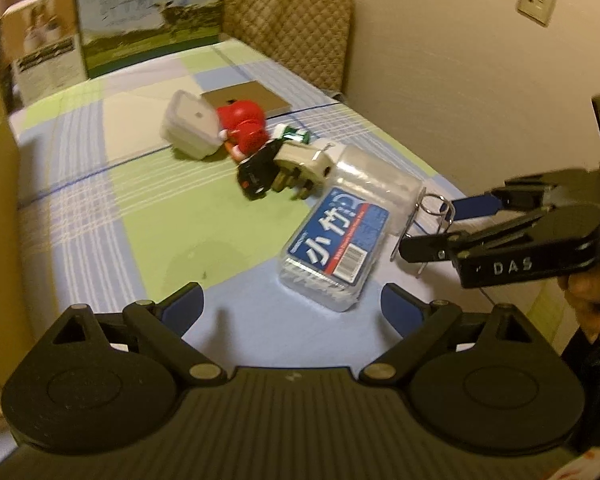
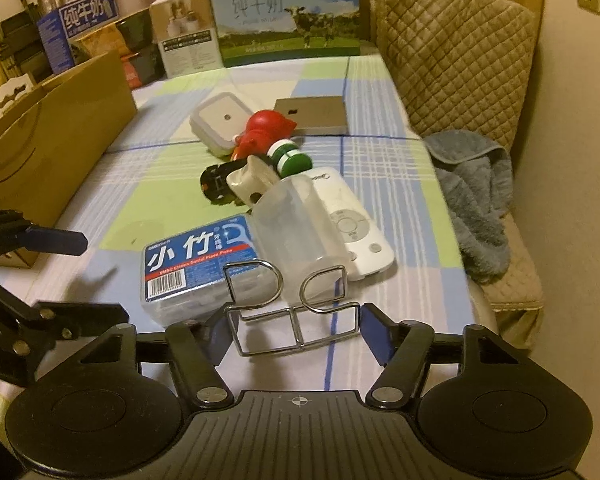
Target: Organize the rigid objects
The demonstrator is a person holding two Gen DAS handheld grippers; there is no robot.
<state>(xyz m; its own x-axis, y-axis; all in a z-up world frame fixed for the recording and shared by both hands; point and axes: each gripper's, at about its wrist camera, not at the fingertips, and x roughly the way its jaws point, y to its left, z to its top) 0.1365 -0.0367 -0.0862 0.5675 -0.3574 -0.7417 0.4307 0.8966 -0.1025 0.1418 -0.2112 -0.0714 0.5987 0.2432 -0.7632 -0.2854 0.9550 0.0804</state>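
A thin wire rack (image 2: 296,320) rests on the checked tablecloth (image 2: 380,160), and my right gripper (image 2: 296,332) is shut on it, a blue pad against each side. From the left wrist view that gripper (image 1: 432,228) comes in from the right, with the rack (image 1: 436,208) between its fingers. My left gripper (image 1: 292,300) stands open, and the near corner of a blue-labelled clear floss-pick box (image 1: 336,248) lies just ahead of its tips. Behind the box (image 2: 196,264) lie a clear plastic cup (image 2: 296,232) on its side and a white remote (image 2: 356,232).
Further back sit a white plug adapter (image 2: 248,184), a black toy car (image 2: 216,184), a red figure (image 2: 268,128), a green-and-white bottle (image 2: 290,158), a white square container (image 2: 220,120) and a flat brown box (image 2: 312,114). A cardboard box (image 2: 60,120) stands left, a grey towel (image 2: 476,200) right.
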